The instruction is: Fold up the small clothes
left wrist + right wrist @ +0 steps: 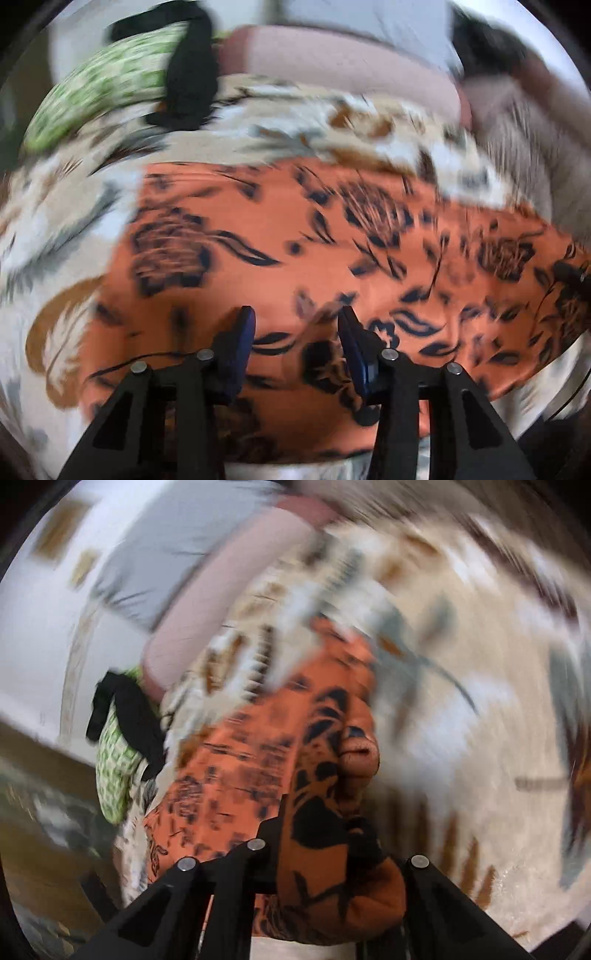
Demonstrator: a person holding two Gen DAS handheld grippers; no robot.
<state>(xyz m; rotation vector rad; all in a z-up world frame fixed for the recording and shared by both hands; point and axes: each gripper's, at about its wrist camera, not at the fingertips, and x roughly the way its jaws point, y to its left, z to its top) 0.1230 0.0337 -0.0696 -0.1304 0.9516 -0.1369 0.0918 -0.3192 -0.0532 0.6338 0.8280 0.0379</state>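
Note:
An orange cloth with a black flower print [295, 236] lies spread on a patterned bedspread [66, 221]. My left gripper [295, 321] hovers just above its near part, jaws apart and empty. In the right wrist view the same orange cloth [251, 760] is bunched up between the fingers of my right gripper [328, 834], which is shut on a thick fold of it; the fingertips are hidden by the fabric. Both views are blurred by motion.
A green-and-white patterned garment [99, 81] with a black garment [192, 70] draped over it lies at the far left of the bed; both also show in the right wrist view [114, 768]. A pink pillow [332, 62] lies behind.

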